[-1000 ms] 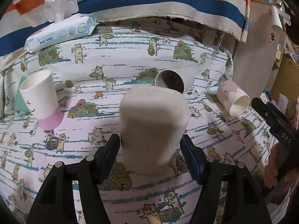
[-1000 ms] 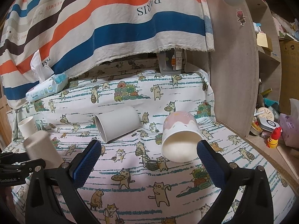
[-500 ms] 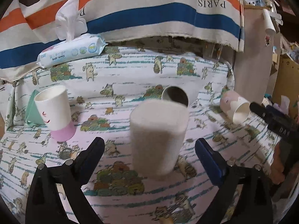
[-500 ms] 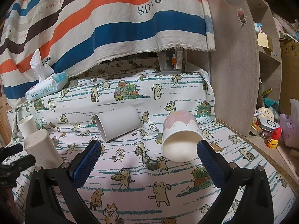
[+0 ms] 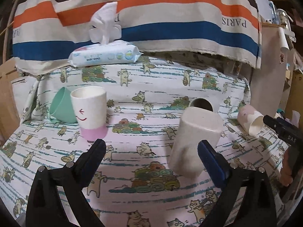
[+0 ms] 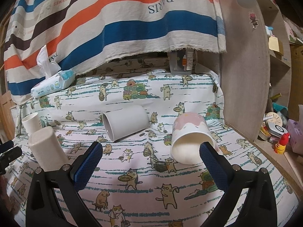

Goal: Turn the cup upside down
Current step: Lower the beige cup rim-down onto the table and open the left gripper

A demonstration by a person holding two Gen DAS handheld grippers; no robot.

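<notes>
A cream cup stands upside down on the cat-print cloth, just left of my left gripper's right finger; it also shows in the right wrist view. My left gripper is open and empty, pulled back from it. A white cup with a smiley and pink base stands upright at the left. A grey cup lies on its side mid-table. A pink-and-white cup lies on its side, mouth toward me, by the right finger of my open, empty right gripper.
A green cup lies tipped behind the smiley cup. A pack of baby wipes sits at the back under a striped hanging cloth. A wooden shelf panel borders the table's right side, with clutter beyond.
My left gripper opened, let go of the cream cup and drew back and to the left; the cup stays standing upside down. The right gripper has barely moved.
</notes>
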